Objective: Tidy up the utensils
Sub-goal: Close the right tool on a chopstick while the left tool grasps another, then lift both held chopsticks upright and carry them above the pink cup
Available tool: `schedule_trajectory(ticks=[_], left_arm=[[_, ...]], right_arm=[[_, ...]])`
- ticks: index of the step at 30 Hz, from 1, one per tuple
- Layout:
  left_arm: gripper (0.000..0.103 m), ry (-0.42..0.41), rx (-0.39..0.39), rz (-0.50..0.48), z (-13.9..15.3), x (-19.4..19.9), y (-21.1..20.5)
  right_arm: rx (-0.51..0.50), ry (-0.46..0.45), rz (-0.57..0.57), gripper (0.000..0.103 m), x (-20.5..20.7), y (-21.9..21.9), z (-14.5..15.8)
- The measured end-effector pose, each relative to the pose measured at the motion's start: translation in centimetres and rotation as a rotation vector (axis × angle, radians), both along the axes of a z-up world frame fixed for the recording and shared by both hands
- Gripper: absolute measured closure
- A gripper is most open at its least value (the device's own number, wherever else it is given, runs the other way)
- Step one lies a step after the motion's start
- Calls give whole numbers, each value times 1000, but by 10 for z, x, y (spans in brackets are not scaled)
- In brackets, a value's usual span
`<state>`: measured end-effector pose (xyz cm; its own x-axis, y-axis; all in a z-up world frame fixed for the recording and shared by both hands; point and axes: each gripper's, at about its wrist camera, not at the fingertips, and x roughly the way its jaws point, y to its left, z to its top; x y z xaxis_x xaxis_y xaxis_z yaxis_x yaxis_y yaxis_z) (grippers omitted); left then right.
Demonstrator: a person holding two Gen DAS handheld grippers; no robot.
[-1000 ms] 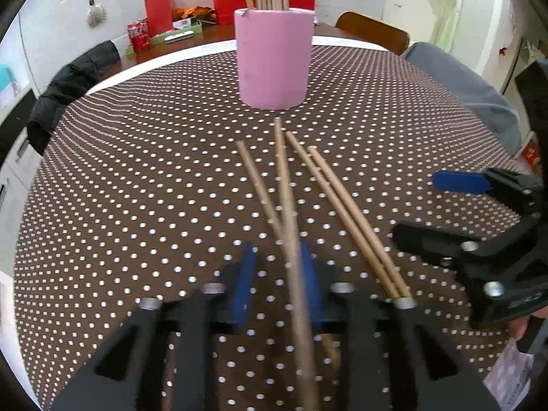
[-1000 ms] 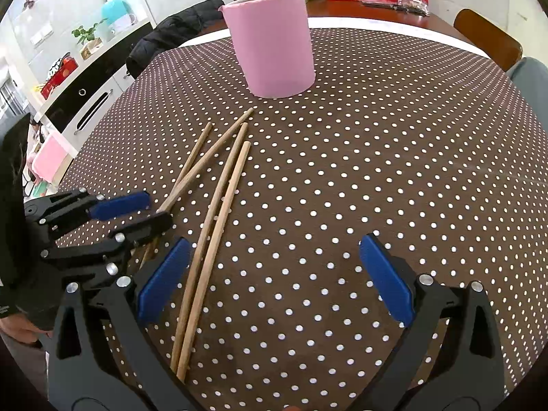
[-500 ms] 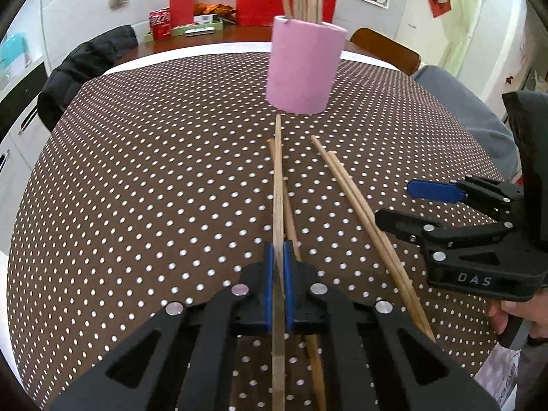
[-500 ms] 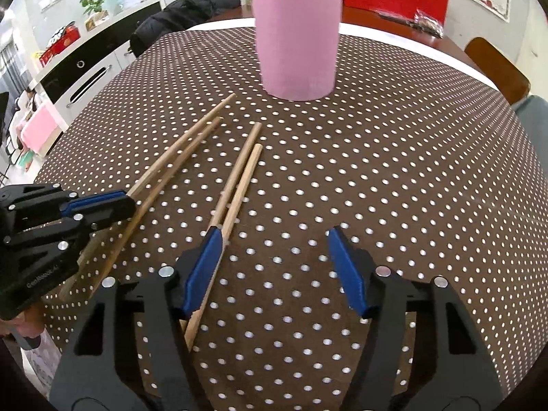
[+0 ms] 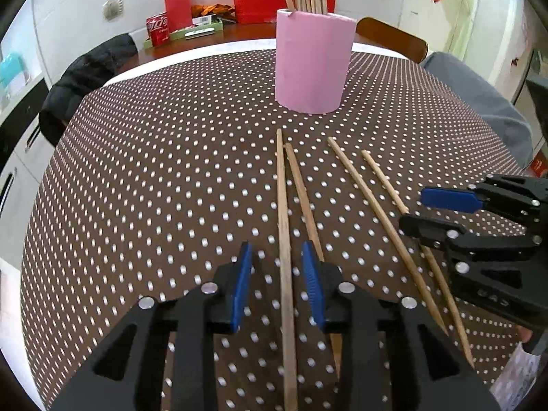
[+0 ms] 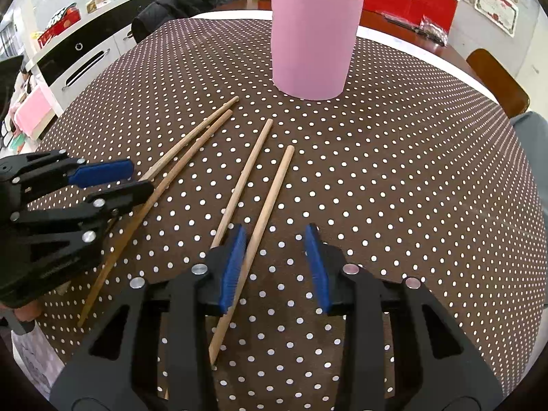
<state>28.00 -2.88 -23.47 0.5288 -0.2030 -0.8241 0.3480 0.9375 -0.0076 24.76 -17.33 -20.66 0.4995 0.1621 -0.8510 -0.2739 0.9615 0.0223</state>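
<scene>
Four wooden chopsticks lie on the dotted brown tablecloth [image 5: 154, 171] in front of a pink cup [image 5: 311, 65] that holds several more. My left gripper [image 5: 275, 251] is opening; one chopstick [image 5: 283, 212] lies loose between its blue pads, and a second [image 5: 301, 188] runs under the right finger. My right gripper [image 6: 274, 236] is closing around the rightmost chopstick [image 6: 270, 198], which rests against the left pad only. Its neighbour [image 6: 246, 167] passes behind that finger. The cup [image 6: 315, 41] stands beyond. Each gripper shows in the other's view: right gripper [image 5: 412, 209], left gripper [image 6: 132, 181].
A chair with a black jacket [image 5: 85, 82] stands at the table's far left. A wooden chair [image 5: 394, 37] and a grey garment [image 5: 479, 102] are at the far right. Red boxes and a soda can [image 5: 157, 29] sit on a counter behind. Cabinets [image 6: 78, 54] line the left.
My left gripper, shut on a chopstick half a second ago, has parted its jaws and the stick lies on the cloth. My right gripper's jaws have narrowed around the rightmost chopstick.
</scene>
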Motion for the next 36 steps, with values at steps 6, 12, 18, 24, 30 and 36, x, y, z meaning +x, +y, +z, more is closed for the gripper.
schedule_trajectory(ticks=[6,12,18,24,30,36], left_arm=[[78,27,44,-102,3,20,-7],[97,52,58,-175,5,20,-5],[96,62,69,-176,4,18,-5],[96,36,149,-210,4,21,-18],[97,19,32,-151,6,14,-4],[97,-89,-135,-46,33,1,16]], right_arm=[[-21,14,1,69,12,2,2],[0,23,45,93,7,4,1],[29,48,25,92,10,-7,0],[-28,29,27,93,12,8,-2],[112,-2,5,98,-3,-16,3],[235,-95,-7,98,-12,-39,24]])
